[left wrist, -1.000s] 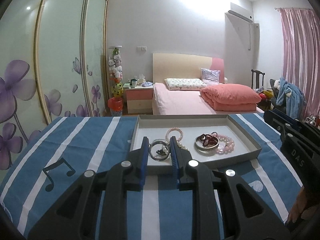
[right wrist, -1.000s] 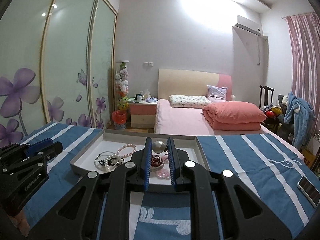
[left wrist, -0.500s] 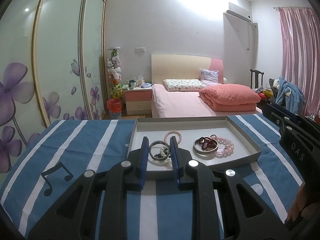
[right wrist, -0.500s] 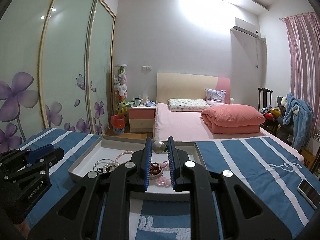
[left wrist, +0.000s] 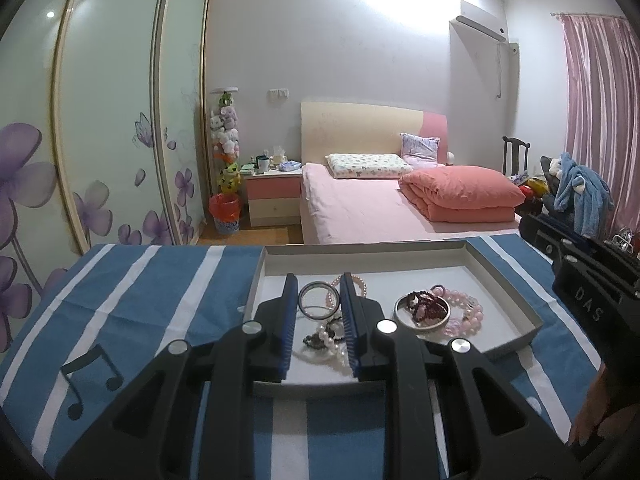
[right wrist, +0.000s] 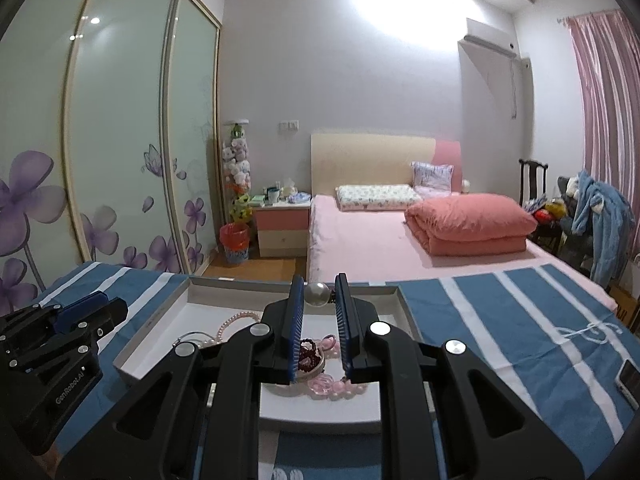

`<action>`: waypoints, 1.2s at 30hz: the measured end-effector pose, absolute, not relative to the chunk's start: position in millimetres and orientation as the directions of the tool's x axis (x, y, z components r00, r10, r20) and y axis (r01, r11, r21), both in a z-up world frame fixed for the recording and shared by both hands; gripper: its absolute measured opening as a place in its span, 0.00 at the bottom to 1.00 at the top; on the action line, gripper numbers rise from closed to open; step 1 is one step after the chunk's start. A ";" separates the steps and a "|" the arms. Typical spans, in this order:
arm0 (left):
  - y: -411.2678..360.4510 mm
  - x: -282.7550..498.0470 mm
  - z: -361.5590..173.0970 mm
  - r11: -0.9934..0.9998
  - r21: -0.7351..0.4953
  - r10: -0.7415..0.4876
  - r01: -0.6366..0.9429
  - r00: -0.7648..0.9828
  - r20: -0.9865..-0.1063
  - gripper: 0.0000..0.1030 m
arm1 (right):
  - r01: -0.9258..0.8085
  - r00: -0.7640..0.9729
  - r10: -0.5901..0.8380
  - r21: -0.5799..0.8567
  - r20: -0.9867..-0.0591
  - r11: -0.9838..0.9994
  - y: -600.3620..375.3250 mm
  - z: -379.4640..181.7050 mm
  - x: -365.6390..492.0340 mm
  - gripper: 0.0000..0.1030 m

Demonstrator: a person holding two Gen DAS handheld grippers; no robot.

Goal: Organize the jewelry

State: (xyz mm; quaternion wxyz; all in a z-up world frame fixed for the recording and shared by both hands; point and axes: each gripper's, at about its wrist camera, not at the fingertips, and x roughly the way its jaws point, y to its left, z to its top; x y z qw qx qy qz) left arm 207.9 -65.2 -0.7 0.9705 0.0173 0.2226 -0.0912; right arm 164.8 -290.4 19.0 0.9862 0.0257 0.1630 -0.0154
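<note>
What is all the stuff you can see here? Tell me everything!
tray: one, grey, on the striped cloth
silver ring: one, in the tray, held between the left jaws
pearl ball: one, silvery white, held between the right jaws
metal bangle: one, silver, in the tray with dark red beads on it
pink bead bracelets: a few, in the tray
pearl strand: one, white, near edge of tray
cloth: one, blue with white stripes
phone: one, on the cloth, far right
bed: one, pink, behind
left gripper: black, blue pads
right gripper: black, blue pads
</note>
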 end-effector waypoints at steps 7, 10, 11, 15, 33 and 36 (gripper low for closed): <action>-73.4 241.6 -18.0 0.978 -0.020 -0.189 0.207 0.847 -0.496 0.21 | 0.022 0.911 0.008 0.068 -0.413 0.997 -289.9 -0.1 194.8 0.16; -75.5 251.5 -26.4 0.976 -0.030 -0.199 0.215 0.831 -0.519 0.21 | 0.015 0.896 0.019 0.073 -0.443 0.997 -288.5 -8.4 203.8 0.16; -76.7 254.6 -29.5 0.976 -0.031 -0.201 0.218 0.826 -0.527 0.21 | 0.013 0.892 0.022 0.074 -0.451 0.997 -287.6 -10.6 205.3 0.16; -79.2 262.1 -36.7 0.973 -0.042 -0.212 0.226 0.809 -0.548 0.21 | 0.008 0.875 0.036 0.088 -0.482 0.996 -288.5 -18.2 212.0 0.16; -35.1 236.6 -14.6 0.979 -0.096 -0.202 0.177 0.831 -0.518 0.50 | 0.057 0.865 0.037 0.171 -0.500 0.984 -317.9 0.0 183.5 0.28; -17.8 217.7 -7.4 0.981 -0.111 -0.193 0.158 0.839 -0.509 0.56 | 0.058 0.868 0.038 0.177 -0.495 0.982 -320.4 7.0 166.2 0.35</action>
